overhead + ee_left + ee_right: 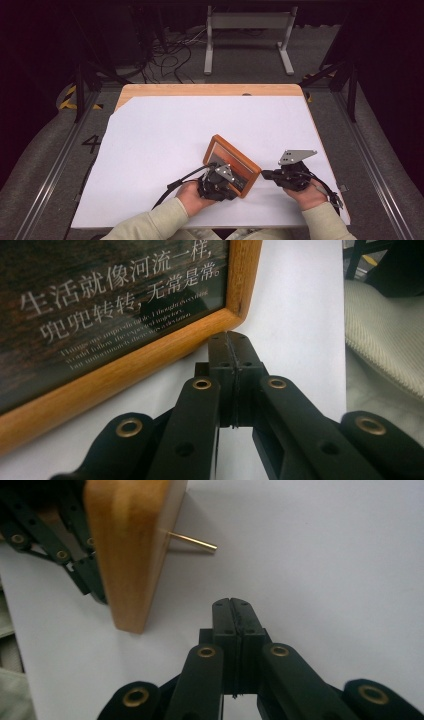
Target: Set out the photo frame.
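Left gripper view: left gripper point(231, 337), jaws pressed together, empty, tips touching the lower rail of the picture frame point(150, 357) just ahead. Right gripper point(234, 604) likewise closed, empty; frame stands beyond-left of its jaws. Item: wooden, rigid, likely glazed and breakable; grip the rails. Dark print, white lettering; brass peg point(192, 542) behind.

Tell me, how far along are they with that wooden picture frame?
Done: the orange-brown wooden picture frame stands propped on the white sheet, its brass peg sticking out behind. In hand: the left tool, shut, has its tips at the frame's lower corner. The right tool, shut and empty, waits beside it. What is left cannot be told.
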The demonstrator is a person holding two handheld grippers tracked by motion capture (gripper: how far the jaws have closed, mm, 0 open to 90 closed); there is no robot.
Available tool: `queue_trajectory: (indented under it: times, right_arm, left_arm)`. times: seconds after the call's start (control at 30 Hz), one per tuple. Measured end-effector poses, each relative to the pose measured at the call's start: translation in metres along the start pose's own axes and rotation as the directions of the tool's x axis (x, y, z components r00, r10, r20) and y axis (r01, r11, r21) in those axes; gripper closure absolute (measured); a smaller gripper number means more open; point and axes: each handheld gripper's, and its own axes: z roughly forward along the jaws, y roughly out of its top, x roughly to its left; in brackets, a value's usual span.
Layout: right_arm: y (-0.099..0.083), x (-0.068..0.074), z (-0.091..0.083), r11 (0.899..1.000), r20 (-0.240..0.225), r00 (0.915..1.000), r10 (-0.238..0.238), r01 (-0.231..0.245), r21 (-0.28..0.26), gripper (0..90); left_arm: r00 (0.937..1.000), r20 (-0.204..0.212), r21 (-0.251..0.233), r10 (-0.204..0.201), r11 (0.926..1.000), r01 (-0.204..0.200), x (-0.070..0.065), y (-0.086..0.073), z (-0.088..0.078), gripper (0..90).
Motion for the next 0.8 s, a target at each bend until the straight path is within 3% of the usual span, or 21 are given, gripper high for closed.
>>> queue_trajectory:
  times: [0.13,0.4,0.5,0.67,0.8]
  right_arm:
    - [-0.003,0.008,-0.001,1.0,-0.037,0.9992,-0.016,0.017,0.015,90.0]
    - [-0.006,0.035,0.008,0.995,-0.114,0.9904,-0.079,0.085,0.056,90.0]
    - [-0.006,0.042,0.013,0.993,-0.149,0.9845,-0.092,0.103,0.066,90.0]
    - [-0.005,0.049,0.023,0.991,-0.19,0.9748,-0.117,0.127,0.042,90.0]
    - [-0.005,0.053,0.033,0.989,-0.194,0.9727,-0.128,0.14,0.049,90.0]
  left_arm:
    - [1.0,-0.005,-0.002,0.0,1.0,0.0,-0.001,-0.002,-0.006,89.7]
    - [0.9994,-0.023,-0.087,-0.026,0.996,0.024,0.007,-0.012,-0.04,89.6]
    - [0.9981,-0.033,-0.139,-0.052,0.9892,0.047,0.012,-0.017,-0.055,89.5]
    - [0.9964,-0.047,-0.182,-0.07,0.9814,0.06,0.019,-0.023,-0.068,88.6]
    - [0.9924,-0.068,-0.218,-0.102,0.9722,0.085,0.026,-0.027,-0.079,88.1]
